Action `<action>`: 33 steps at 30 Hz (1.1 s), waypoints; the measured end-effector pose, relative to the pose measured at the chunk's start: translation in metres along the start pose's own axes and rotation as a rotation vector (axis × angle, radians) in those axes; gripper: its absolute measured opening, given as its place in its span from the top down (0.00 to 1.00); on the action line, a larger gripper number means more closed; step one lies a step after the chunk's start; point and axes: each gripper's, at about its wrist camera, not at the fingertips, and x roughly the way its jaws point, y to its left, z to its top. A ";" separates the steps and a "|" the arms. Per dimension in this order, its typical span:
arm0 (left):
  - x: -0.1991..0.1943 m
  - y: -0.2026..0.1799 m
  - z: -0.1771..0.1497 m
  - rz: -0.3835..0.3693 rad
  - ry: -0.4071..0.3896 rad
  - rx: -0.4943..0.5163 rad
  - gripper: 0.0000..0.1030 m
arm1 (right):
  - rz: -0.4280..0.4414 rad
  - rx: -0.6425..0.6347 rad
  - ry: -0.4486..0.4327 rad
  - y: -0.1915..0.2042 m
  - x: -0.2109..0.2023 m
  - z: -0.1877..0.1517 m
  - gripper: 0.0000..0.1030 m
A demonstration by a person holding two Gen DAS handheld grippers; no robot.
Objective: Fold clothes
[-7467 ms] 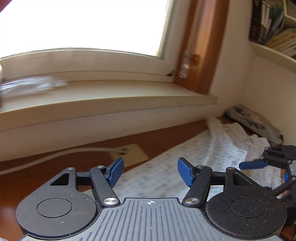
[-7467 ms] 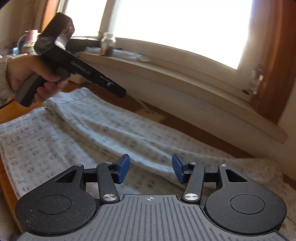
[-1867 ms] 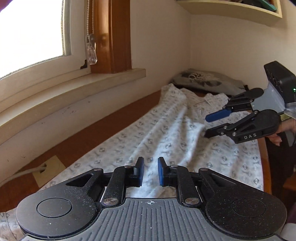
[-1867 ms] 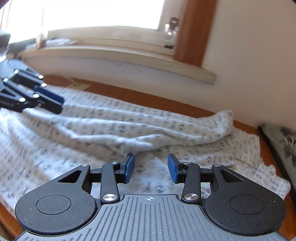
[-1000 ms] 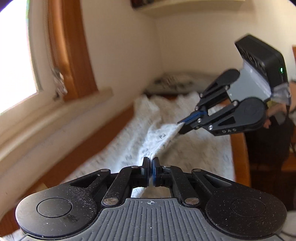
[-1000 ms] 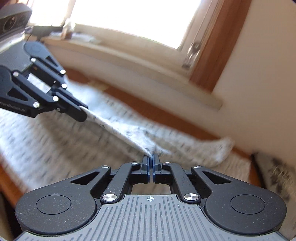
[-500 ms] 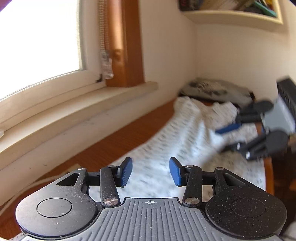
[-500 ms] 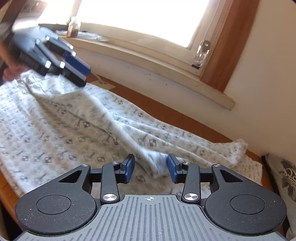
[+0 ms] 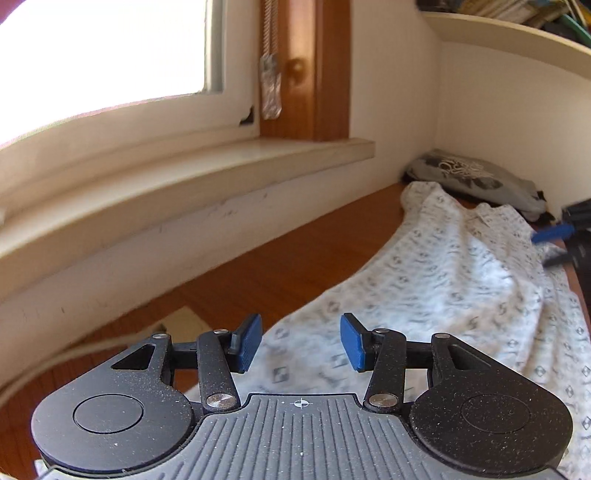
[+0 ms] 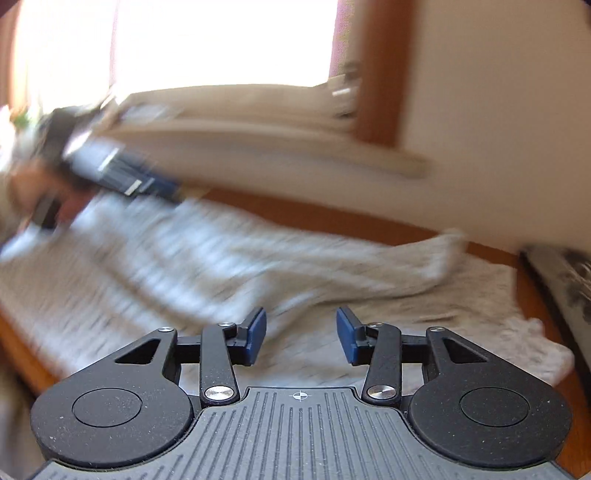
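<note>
White patterned cotton garment (image 9: 461, 280) lies spread on the brown wooden tabletop (image 9: 288, 269), filling lower right of left wrist view. Left gripper (image 9: 301, 341): blue pads apart, opening, nothing clamped. Right gripper (image 10: 300, 335): jaws apart, opening, empty, above the garment; right wrist view motion-blurred

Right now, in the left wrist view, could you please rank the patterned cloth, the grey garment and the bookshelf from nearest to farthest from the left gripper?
1. Patterned cloth: just under and ahead of the left gripper, whose jaws are opening with nothing pinched.
2. Grey garment: in the far right corner, past the cloth's end.
3. Bookshelf: high on the wall, top right.
</note>
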 end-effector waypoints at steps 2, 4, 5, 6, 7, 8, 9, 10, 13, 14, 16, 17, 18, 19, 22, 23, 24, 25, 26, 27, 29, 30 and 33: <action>0.004 0.008 -0.004 0.001 0.009 -0.013 0.50 | -0.032 0.113 -0.015 -0.032 0.016 0.009 0.57; 0.008 0.014 -0.008 -0.021 0.020 -0.037 0.49 | -0.064 0.233 -0.025 -0.066 0.039 0.018 0.56; 0.009 0.016 -0.010 -0.026 0.025 -0.046 0.48 | -0.080 0.287 -0.026 -0.082 0.052 0.022 0.56; 0.010 0.017 -0.011 -0.023 0.036 -0.055 0.48 | -0.097 0.321 -0.017 -0.094 0.066 0.027 0.54; 0.011 0.019 -0.011 -0.017 0.040 -0.063 0.48 | -0.115 0.348 -0.004 -0.106 0.078 0.029 0.53; 0.010 0.020 -0.011 -0.016 0.038 -0.069 0.47 | -0.133 0.375 0.008 -0.117 0.090 0.032 0.52; 0.011 0.021 -0.011 -0.017 0.037 -0.078 0.46 | -0.146 0.403 0.020 -0.127 0.102 0.035 0.51; 0.011 0.024 -0.012 -0.016 0.039 -0.092 0.46 | -0.136 0.430 0.032 -0.135 0.111 0.036 0.51; 0.013 0.032 -0.012 -0.003 0.042 -0.145 0.46 | -0.081 0.480 0.051 -0.149 0.130 0.042 0.51; 0.013 0.033 -0.012 0.003 0.042 -0.155 0.45 | -0.063 0.488 0.058 -0.152 0.136 0.044 0.51; 0.013 0.035 -0.013 0.015 0.039 -0.167 0.43 | -0.051 0.479 0.085 -0.153 0.148 0.049 0.65; 0.012 0.035 -0.013 0.022 0.037 -0.168 0.41 | -0.051 0.472 0.086 -0.154 0.151 0.051 0.81; 0.010 0.035 -0.013 0.035 0.031 -0.168 0.41 | -0.063 0.459 0.076 -0.154 0.152 0.053 0.91; 0.008 0.035 -0.014 0.048 0.025 -0.168 0.40 | -0.095 0.448 0.037 -0.155 0.151 0.056 0.91; 0.004 0.037 -0.015 0.082 0.009 -0.179 0.36 | -0.178 0.466 -0.085 -0.159 0.142 0.060 0.91; 0.004 0.038 -0.015 0.082 0.014 -0.179 0.35 | -0.181 0.478 -0.054 -0.161 0.150 0.059 0.90; 0.004 0.038 -0.015 0.081 0.019 -0.178 0.35 | -0.190 0.483 -0.024 -0.162 0.158 0.057 0.86; 0.005 0.039 -0.015 0.081 0.024 -0.178 0.35 | -0.214 0.468 -0.001 -0.161 0.163 0.055 0.77; 0.005 0.039 -0.015 0.081 0.029 -0.178 0.33 | -0.218 0.473 0.000 -0.162 0.163 0.053 0.73; 0.005 0.039 -0.015 0.080 0.029 -0.176 0.32 | -0.223 0.479 0.001 -0.163 0.163 0.051 0.68; 0.004 0.040 -0.016 0.078 0.032 -0.173 0.30 | -0.215 0.494 -0.016 -0.166 0.157 0.049 0.63; 0.005 0.040 -0.016 0.078 0.034 -0.170 0.30 | -0.216 0.493 -0.028 -0.166 0.152 0.049 0.56; 0.005 0.039 -0.015 0.074 0.036 -0.159 0.23 | -0.211 0.485 -0.052 -0.163 0.137 0.042 0.28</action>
